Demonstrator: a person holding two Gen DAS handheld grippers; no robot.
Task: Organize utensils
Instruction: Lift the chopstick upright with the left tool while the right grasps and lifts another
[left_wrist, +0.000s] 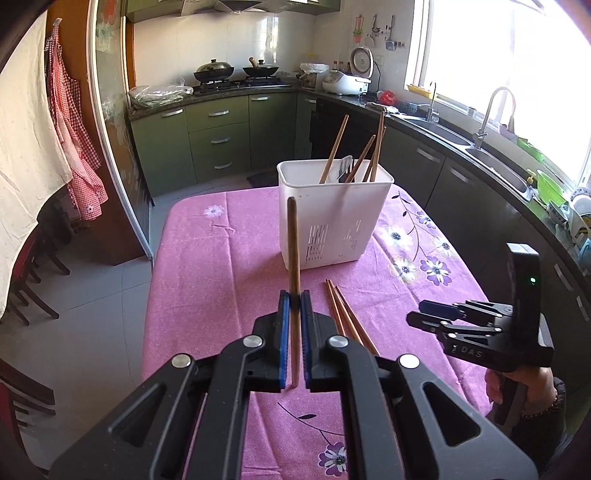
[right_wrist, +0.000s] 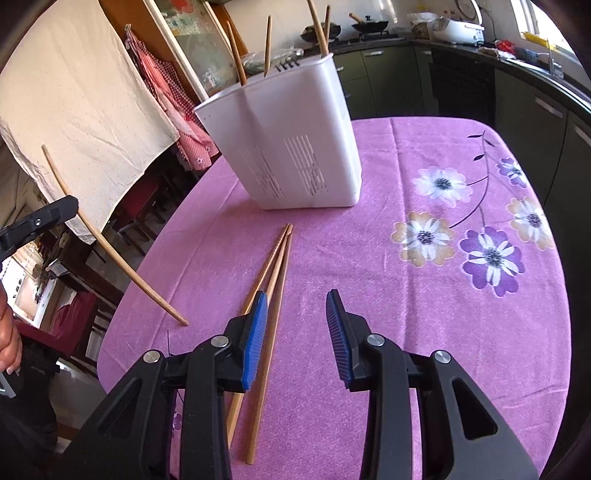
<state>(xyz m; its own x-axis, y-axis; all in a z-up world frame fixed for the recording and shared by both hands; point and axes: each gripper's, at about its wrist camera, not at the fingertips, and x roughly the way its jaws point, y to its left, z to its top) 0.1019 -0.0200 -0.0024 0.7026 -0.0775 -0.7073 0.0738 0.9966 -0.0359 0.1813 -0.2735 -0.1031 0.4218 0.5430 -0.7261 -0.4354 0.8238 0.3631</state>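
My left gripper (left_wrist: 294, 297) is shut on one wooden chopstick (left_wrist: 293, 243), held upright above the table in front of the white utensil holder (left_wrist: 332, 218). The holder has several chopsticks (left_wrist: 334, 147) standing in it. Loose chopsticks (left_wrist: 347, 317) lie on the purple cloth to the right of my left gripper. In the right wrist view my right gripper (right_wrist: 296, 299) is open and empty, low over the table, beside the loose chopsticks (right_wrist: 273, 280). The holder (right_wrist: 295, 140) stands beyond it. The held chopstick (right_wrist: 110, 243) and the left gripper's finger (right_wrist: 40, 218) show at the left.
The table carries a purple flowered cloth (left_wrist: 221, 251) and its left edge drops to a tiled floor. Dark chairs (left_wrist: 33, 280) stand at the left. Kitchen counters with a sink (left_wrist: 491, 162) run along the right and back.
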